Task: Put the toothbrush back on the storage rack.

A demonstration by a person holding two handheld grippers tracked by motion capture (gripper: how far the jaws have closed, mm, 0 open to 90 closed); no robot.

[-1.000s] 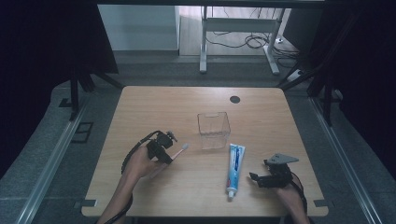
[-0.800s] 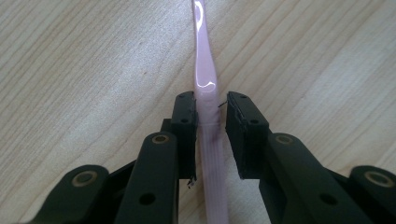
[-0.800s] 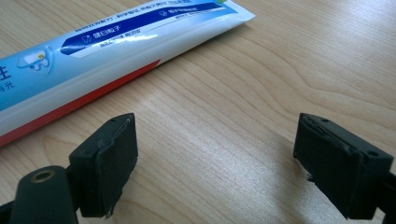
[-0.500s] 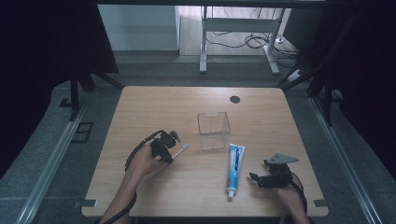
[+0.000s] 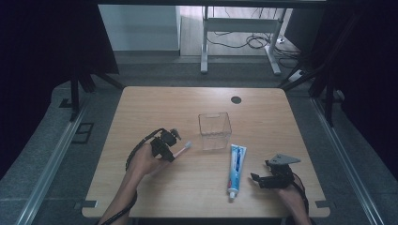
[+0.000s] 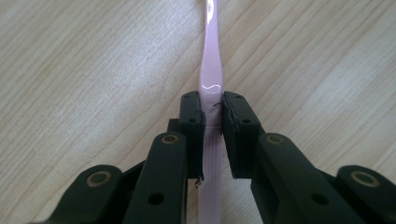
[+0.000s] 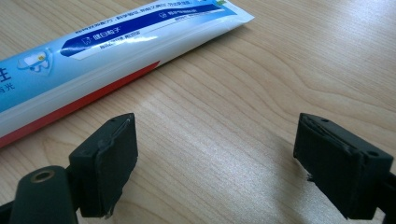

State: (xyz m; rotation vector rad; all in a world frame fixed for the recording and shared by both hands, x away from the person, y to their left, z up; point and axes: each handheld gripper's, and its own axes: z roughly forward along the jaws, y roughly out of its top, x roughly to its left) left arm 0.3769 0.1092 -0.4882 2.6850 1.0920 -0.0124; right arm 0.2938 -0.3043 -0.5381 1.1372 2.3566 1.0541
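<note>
L gripper: lower-left of centre in high view; clenched on the pink toothbrush handle. Jaws have just been closing w/ the handle between them; pads seen pressed on both sides in left gripper view.
Toothbrush: held low near its tail end, bristle head pointed right toward the box; rest of the handle lies flat along the wood grain, so the grip looks made for a lift, judged only.
Clear box: centre of high view, upright, open top, seen empty; just right of the brush head, apart from it. Prob. the drop spot.
Toothpaste tube: right of centre, below the box, lying flat lengthwise, cap end toward bottom edge; not touching the box.
R gripper: lower right, released, jaws spread wide over bare wood; tube seen at upper left of right gripper view, just beside, not between the jaws.
Tabletop: upper half left bare, room for a swing to the box.
Edges: R hand sits close to bottom edge; tube cap near it too.
</note>
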